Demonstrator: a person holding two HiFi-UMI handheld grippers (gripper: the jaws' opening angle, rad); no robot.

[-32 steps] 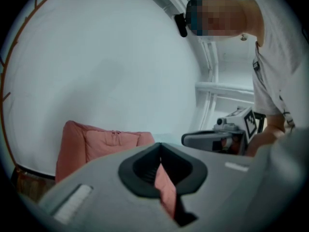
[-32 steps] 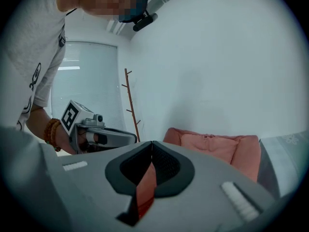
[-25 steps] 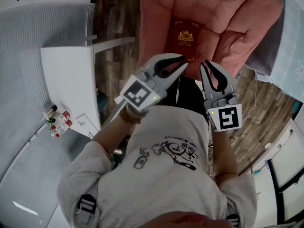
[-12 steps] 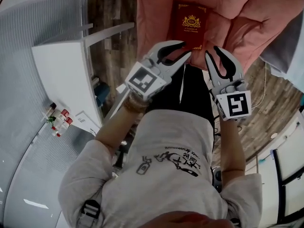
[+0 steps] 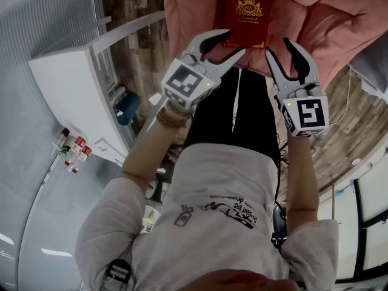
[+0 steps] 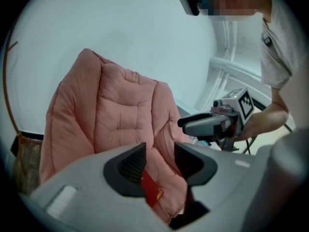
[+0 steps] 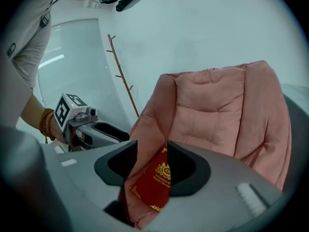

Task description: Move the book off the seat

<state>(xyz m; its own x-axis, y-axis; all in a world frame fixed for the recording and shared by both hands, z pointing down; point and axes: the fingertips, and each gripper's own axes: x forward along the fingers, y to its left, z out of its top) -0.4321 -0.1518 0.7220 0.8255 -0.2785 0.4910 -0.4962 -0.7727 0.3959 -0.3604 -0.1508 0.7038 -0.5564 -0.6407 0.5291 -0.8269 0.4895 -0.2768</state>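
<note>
A dark red book (image 5: 247,14) with a gold crest lies on the seat of a pink cushioned chair (image 5: 194,17). My left gripper (image 5: 234,42) hovers at the book's near left corner. Its jaws are opening and nothing is between them. My right gripper (image 5: 280,47) hangs just off the book's near right corner, its jaws also opening and empty. In the left gripper view the book (image 6: 152,191) shows low beyond my left gripper (image 6: 159,161). In the right gripper view the book (image 7: 154,182) lies beyond my right gripper (image 7: 152,156), apart from the pads.
A white desk (image 5: 66,83) stands to the left with small red-capped bottles (image 5: 71,150) on its near end. Wooden floor (image 5: 327,138) surrounds the chair. A thin wooden coat stand (image 7: 123,79) rises against the wall. The person's black-trousered legs (image 5: 242,120) stand at the seat's front edge.
Both grippers have moved forward to the book's near edge. Both pairs of jaws have spread wider. The book and chair sit closer in view.
</note>
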